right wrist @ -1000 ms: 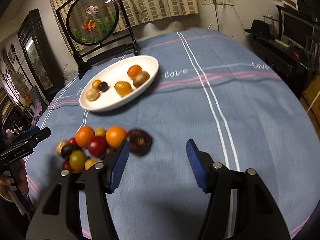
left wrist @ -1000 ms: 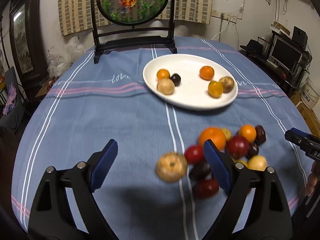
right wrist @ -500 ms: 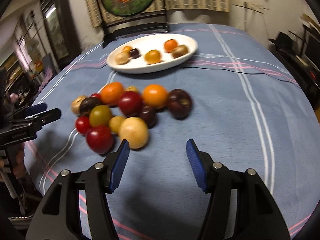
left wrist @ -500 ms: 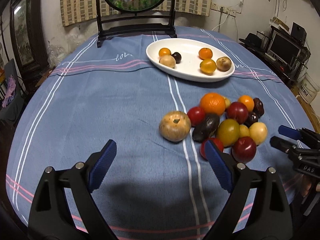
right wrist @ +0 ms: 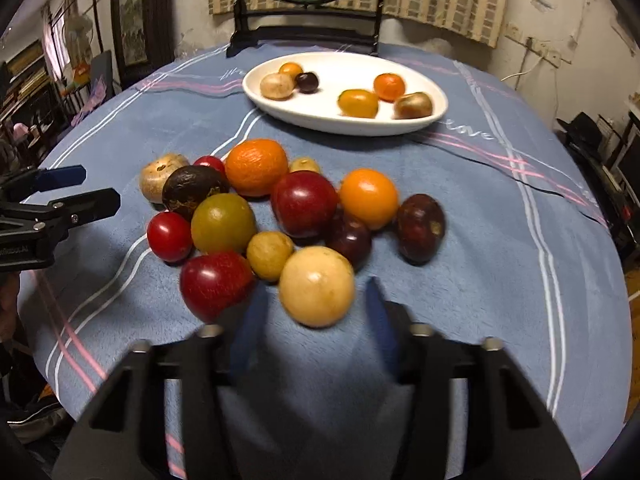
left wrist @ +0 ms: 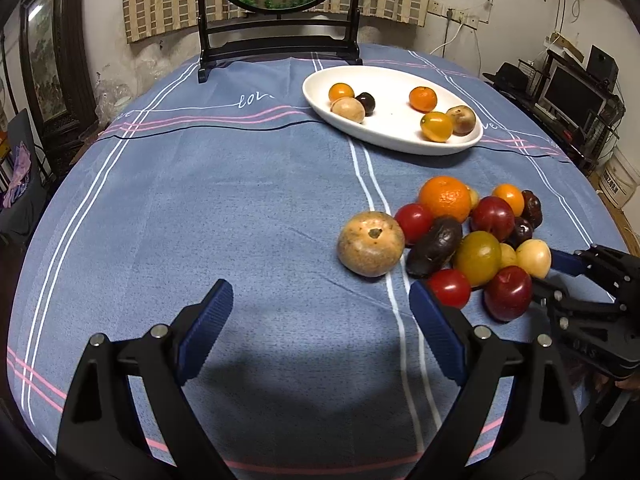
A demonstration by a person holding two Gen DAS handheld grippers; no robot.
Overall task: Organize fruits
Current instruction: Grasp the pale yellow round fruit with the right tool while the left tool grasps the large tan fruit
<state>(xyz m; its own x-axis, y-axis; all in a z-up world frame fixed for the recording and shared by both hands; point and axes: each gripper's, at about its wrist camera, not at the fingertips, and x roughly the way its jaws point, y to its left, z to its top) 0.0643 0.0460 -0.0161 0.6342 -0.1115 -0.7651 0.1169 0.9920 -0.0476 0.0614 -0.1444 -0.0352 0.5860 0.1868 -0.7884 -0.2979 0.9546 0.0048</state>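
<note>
- Since half a second ago the right gripper (right wrist: 312,312) has pushed closer to the heap of loose fruit, so the smooth pale-yellow round fruit (right wrist: 317,286) now sits just ahead of its blurred blue-padded fingers; jaws spread wide, holding nothing
- left gripper (left wrist: 318,322) hangs low over the soft blue striped tablecloth (left wrist: 240,184), its ribbed blue pads wide apart and empty; the rough tan round fruit with a dimpled top (left wrist: 370,243) lies ahead between them
- glossy red tomato (left wrist: 449,288) sits just beside its right pad
- dimpled orange (right wrist: 256,167), wrinkled dark oblong fruit (left wrist: 435,245) and olive-green globe (right wrist: 223,223) crowd the heap
- glazed white oval plate (left wrist: 400,142) holds six small fruits, well behind the heap
</note>
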